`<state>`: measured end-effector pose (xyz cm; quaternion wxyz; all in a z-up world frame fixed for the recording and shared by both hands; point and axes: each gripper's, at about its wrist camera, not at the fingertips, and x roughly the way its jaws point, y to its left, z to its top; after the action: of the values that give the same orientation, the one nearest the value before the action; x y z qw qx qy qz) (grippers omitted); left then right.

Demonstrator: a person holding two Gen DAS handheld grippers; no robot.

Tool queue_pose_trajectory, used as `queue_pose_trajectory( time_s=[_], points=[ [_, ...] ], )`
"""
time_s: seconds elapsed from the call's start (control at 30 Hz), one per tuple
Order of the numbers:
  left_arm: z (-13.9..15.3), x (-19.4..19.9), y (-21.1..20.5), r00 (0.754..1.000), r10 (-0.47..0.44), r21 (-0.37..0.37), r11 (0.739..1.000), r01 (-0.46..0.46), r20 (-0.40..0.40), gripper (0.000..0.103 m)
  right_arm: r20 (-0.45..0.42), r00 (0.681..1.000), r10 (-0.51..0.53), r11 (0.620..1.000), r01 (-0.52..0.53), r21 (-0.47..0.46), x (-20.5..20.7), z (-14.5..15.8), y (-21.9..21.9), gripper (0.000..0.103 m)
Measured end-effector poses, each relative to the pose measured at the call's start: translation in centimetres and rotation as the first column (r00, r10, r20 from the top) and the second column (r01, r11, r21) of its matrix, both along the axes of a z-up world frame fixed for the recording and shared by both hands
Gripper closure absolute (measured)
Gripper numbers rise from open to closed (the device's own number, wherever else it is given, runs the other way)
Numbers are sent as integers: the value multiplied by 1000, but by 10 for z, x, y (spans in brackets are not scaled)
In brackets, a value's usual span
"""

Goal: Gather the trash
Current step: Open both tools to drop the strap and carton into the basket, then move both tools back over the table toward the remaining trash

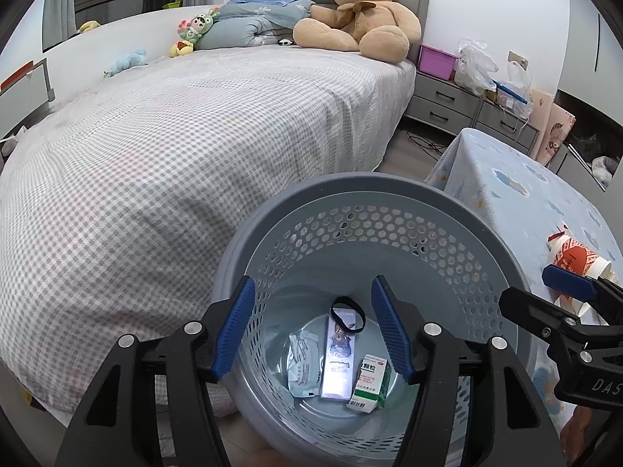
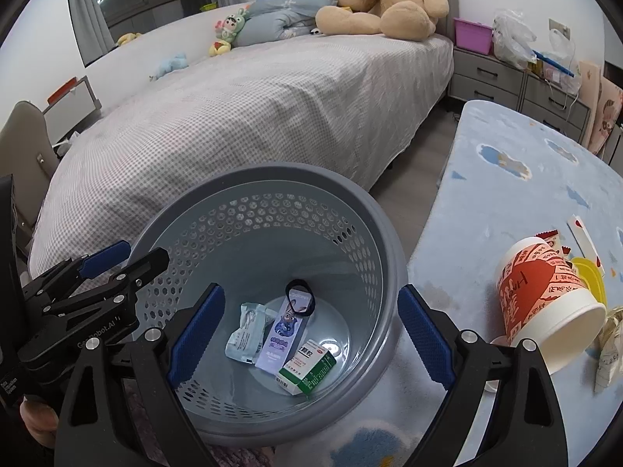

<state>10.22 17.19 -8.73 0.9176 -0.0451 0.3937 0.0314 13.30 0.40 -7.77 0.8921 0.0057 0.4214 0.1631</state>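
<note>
The grey perforated bin (image 1: pixel 409 210) fills the lower centre of both views, standing between the bed (image 1: pixel 175 124) in the upper left and the blue-clothed table (image 2: pixel 506 202) at the right. Four pieces of trash already lie on its floor: a crumpled pale wrapper (image 2: pixel 245 336), a long purple box (image 2: pixel 282 330), a green and white medicine box (image 2: pixel 307 366) and a black loop (image 2: pixel 299 297), perhaps a hair band, though it is too small to be sure.

The left gripper (image 1: pixel 313 330) hangs over the bin's mouth with its blue fingers (image 1: pixel 237 327) spread and nothing between them. The right gripper (image 2: pixel 311 334) sits just beside it, also over the bin, fingers wide apart and empty.

So the job looks partly done, not finished. On the table, at the right edge of the right wrist view, a red and white paper cup (image 2: pixel 545 303) lies on its side with its open mouth toward the lower right. Close around it are a yellow lid (image 2: pixel 592 276), some small packets (image 2: pixel 553 241) behind it, and crumpled paper (image 2: pixel 611 346) at the far right. These remain to be picked up and dropped in; the cup is the nearest to the right gripper.
</note>
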Motion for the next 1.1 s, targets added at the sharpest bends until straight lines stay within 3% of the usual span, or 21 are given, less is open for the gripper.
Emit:
queue_pose_trajectory(
  time_s=[0.63, 1.1],
  points=[
    [1, -4, 2, 1000, 10, 1, 1000, -10, 11, 32, 1, 1000, -13, 1000, 13, 0, -8, 1, -3, 14],
    [4, -12, 0, 999, 25, 25, 999, -26, 22, 31, 4, 1000, -27, 1000, 27, 9, -20, 8, -12, 14]
  ],
)
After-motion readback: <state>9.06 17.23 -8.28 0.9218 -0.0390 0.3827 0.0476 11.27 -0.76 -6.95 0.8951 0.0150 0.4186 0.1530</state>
